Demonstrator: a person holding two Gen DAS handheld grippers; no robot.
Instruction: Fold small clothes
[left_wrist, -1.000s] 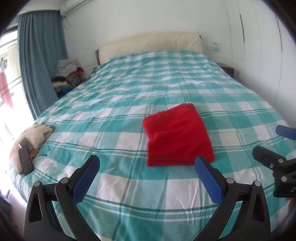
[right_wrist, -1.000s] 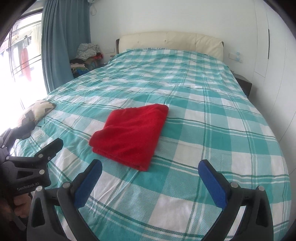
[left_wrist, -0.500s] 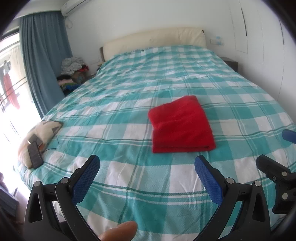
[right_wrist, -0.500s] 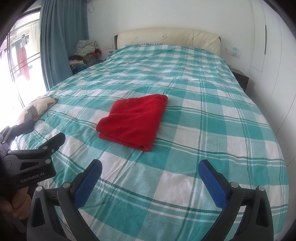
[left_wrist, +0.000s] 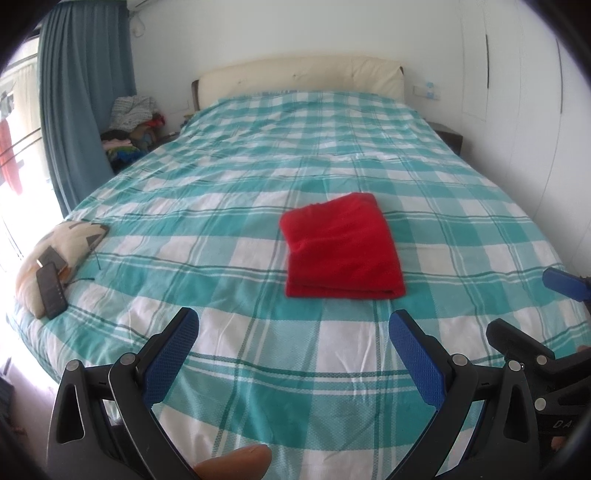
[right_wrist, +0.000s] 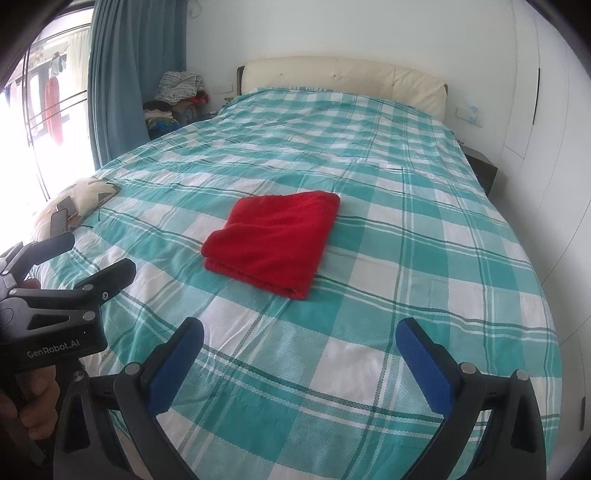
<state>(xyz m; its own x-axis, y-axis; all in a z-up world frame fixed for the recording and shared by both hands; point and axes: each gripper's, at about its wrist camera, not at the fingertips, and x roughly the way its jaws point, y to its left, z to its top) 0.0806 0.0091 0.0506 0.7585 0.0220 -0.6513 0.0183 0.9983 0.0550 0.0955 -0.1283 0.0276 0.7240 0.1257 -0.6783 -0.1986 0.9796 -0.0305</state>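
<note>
A red garment (left_wrist: 341, 245) lies folded into a neat rectangle on the teal and white checked bed (left_wrist: 258, 177). It also shows in the right wrist view (right_wrist: 275, 242). My left gripper (left_wrist: 295, 332) is open and empty, held back over the near part of the bed, apart from the garment. My right gripper (right_wrist: 301, 341) is open and empty too, also well short of the garment. Each gripper shows at the edge of the other's view.
A patterned cushion (left_wrist: 59, 251) with a dark phone (left_wrist: 51, 291) on it lies at the bed's left edge. A pile of clothes (left_wrist: 129, 125) sits beside the blue curtain (left_wrist: 81, 103). A dark nightstand (right_wrist: 480, 170) stands at the far right by the white wall.
Both grippers have drawn back and lifted away from the folded red garment, so it looks smaller and farther. The garment has not moved.
</note>
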